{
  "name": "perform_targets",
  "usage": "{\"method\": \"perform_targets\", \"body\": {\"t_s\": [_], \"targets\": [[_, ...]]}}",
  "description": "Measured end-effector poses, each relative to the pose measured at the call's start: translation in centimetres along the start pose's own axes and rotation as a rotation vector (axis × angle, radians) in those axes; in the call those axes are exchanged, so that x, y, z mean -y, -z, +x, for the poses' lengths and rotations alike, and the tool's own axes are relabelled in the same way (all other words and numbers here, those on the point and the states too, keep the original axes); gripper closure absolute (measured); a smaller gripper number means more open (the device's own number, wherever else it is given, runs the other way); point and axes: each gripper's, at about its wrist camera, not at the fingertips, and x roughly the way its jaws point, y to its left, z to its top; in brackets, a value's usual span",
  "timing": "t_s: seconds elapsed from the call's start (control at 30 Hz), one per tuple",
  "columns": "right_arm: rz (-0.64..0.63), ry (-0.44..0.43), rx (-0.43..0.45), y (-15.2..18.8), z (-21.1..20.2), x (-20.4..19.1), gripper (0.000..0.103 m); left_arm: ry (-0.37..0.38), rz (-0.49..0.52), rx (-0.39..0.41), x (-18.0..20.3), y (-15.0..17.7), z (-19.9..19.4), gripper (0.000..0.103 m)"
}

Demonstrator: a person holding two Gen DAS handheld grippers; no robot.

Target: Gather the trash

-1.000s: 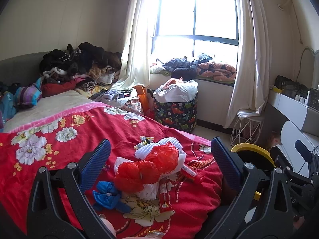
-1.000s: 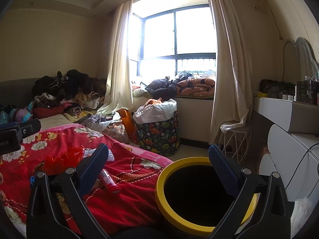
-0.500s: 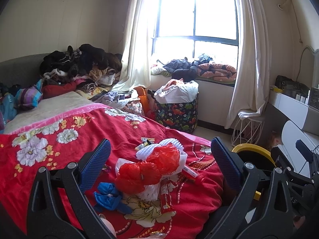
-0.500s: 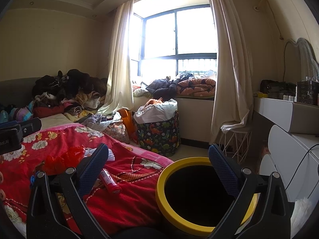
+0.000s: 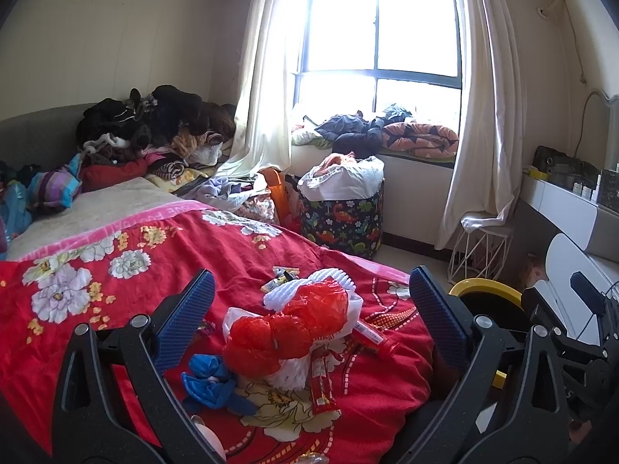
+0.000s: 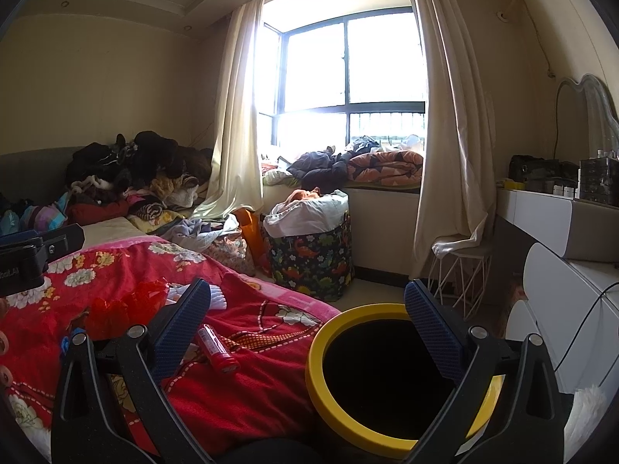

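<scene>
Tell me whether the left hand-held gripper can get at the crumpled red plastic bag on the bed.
Probably yes. The left hand-held gripper is open, and the red plastic bag lies on top of the pile between its fingers, with nothing in front of it.

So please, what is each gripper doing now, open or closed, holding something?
Left gripper: open, holding nothing, above the red plastic bag.
Right gripper: open, holding nothing, near the yellow-rimmed bin.

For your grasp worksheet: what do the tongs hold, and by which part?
Nothing is held: left tongs and right tongs both stand open and empty.
</scene>
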Motion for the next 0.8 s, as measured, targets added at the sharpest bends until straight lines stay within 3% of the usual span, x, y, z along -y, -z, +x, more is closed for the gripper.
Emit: {"method": "perform_targets", "body": {"t_s": [0.33,0.47,0.8], "targets": [[-0.020,-0.036,-0.019,0.4,0.4,-0.4,0.005,-0.009,0.010,-0.008,-0.4,0.9,0.5,0.011],[-0.041,-0.082,-0.047,0.3,1.0,-1.2,0.005,0.006,-0.002,-0.007,-1.3,1.3,0.8,0.011],[-0.091,-0.212,-0.116,0.3,3.1,-3.8,0.005,-0.049,-0.056,-0.024,-4.3,1.3,1.6,0.011]]}}
